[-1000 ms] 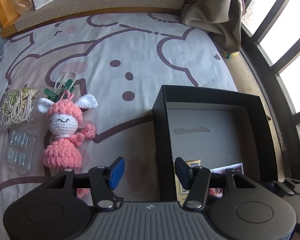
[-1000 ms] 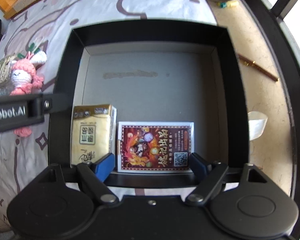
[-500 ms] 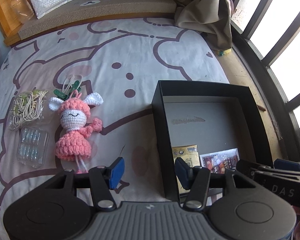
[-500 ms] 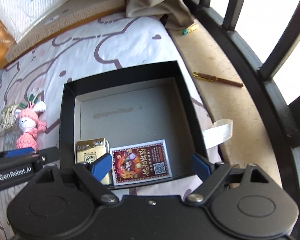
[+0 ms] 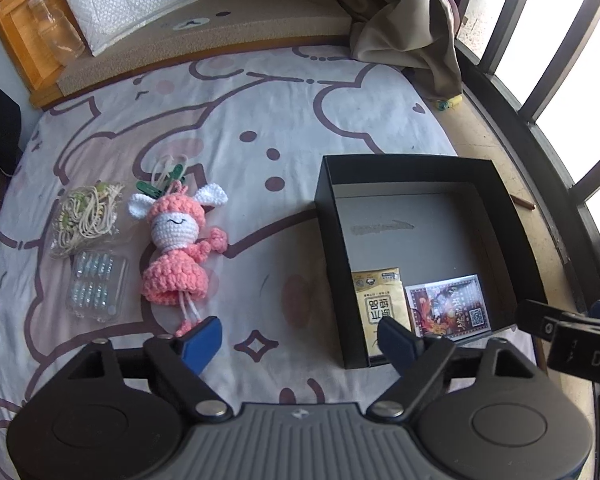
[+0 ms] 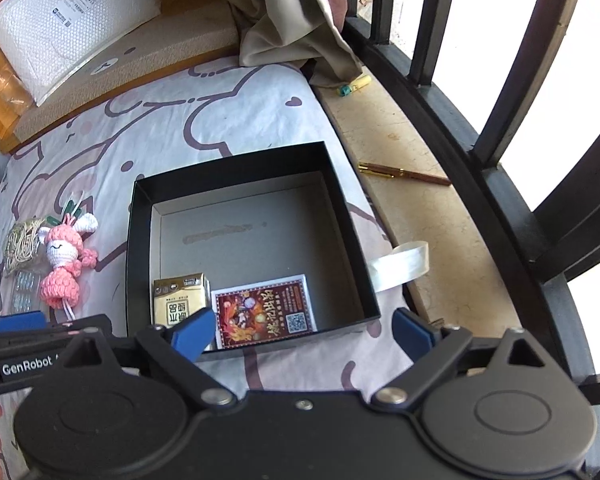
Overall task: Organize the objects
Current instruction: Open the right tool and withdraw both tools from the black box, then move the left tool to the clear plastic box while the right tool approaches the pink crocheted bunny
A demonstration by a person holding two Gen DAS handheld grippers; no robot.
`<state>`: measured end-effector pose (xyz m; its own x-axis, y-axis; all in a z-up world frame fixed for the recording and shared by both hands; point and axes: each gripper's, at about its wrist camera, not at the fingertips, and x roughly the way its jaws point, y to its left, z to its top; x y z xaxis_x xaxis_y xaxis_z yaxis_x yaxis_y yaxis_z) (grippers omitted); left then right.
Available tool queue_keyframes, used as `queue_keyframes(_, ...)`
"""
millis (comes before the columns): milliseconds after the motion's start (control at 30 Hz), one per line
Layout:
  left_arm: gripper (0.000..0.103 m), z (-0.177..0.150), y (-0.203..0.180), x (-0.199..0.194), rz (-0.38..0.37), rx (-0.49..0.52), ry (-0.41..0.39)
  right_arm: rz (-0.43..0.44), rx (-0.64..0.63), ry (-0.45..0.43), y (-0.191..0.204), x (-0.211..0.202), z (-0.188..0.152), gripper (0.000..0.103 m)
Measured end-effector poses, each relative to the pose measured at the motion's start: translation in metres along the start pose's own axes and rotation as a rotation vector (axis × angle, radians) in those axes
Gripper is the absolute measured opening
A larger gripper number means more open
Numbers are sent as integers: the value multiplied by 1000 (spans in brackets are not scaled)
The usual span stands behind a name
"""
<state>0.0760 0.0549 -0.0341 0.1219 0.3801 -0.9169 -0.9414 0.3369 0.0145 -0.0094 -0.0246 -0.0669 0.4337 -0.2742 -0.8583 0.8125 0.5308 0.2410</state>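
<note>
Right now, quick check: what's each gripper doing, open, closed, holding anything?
Left gripper: open, holding nothing, above the bedsheet beside the black box.
Right gripper: open, holding nothing, at the box's near edge.

Both cameras sit behind their own fingers, raised well above the bed and tilted down and forward. The left wrist view looks past the left gripper [image 5: 300,340] with the black box [image 5: 416,164] ahead to its right; the right wrist view looks past the right gripper [image 6: 302,328] with that box [image 6: 236,162] straight ahead. Both share the box, the pink doll [image 5: 176,248] and the window bars.
</note>
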Motion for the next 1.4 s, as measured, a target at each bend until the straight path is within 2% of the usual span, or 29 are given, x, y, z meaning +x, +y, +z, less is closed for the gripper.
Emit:
queue_keyframes(200,98,-3,2,-3,7,14,4,-37,8,-36,-4,-12,-4,101)
queue_keyframes(433,102,-7,0,-6,1,48,3,-52,26,-62,-6,-20,-8,103)
queue_keyframes(1067,103,-6,3,-20,-13,83,-52,-107,96,-108,-15,-36,-17,103)
queue_keyframes(1100,103,-6,3,-21,-44,166,-58,-111,94,-109,-15,-36,-18,103)
queue_keyframes(1400,103,-6,2,-25,-58,187,-75,-140,130,-116,-21,-36,-21,103)
